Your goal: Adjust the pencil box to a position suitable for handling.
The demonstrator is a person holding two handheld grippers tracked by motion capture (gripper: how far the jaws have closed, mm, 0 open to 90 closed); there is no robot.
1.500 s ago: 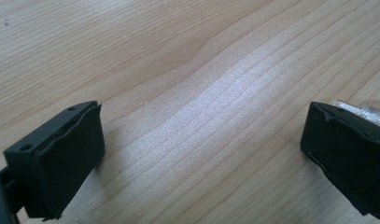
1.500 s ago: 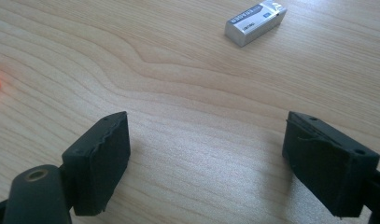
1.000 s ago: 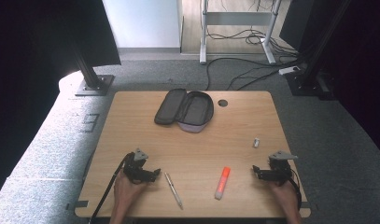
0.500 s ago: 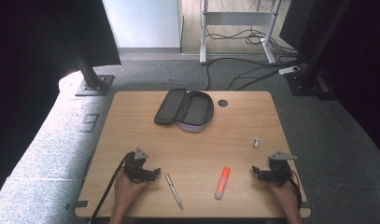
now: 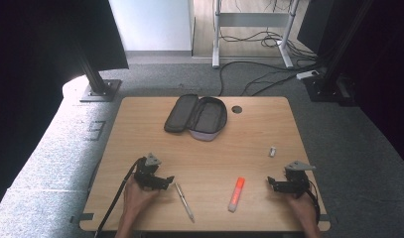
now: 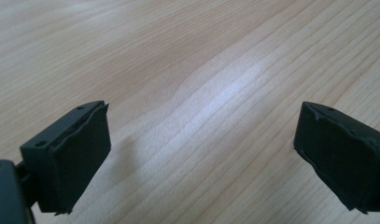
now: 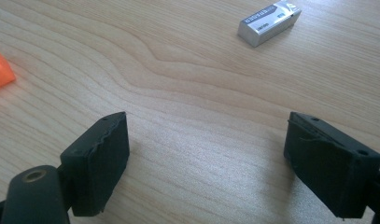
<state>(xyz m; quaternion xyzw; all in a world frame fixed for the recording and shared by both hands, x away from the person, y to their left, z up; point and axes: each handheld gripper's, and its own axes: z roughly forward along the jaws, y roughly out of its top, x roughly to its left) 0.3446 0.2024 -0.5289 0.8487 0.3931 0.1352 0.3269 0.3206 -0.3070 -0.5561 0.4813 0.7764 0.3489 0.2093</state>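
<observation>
My left gripper [image 5: 166, 180] rests low over the wooden table [image 5: 140, 124] near its front left, jaws wide apart and open, with bare wood between them [image 6: 201, 154]. A silver pen [image 5: 184, 202] lies just to its right. My right gripper [image 5: 271, 184] sits at the front right, open too, nothing between its jaws [image 7: 206, 158]. An orange highlighter [image 5: 236, 194] lies left of it, its tip at the edge of the right gripper view [image 7: 0, 70]. A small eraser [image 5: 272, 151] in a silver sleeve [image 7: 269, 22] lies farther out.
An unzipped dark grey pencil case [image 5: 196, 116] lies open at the back middle of the table, next to a round cable hole [image 5: 236, 109]. Grey carpet, cables and black stand legs [image 5: 98, 84] surround the table.
</observation>
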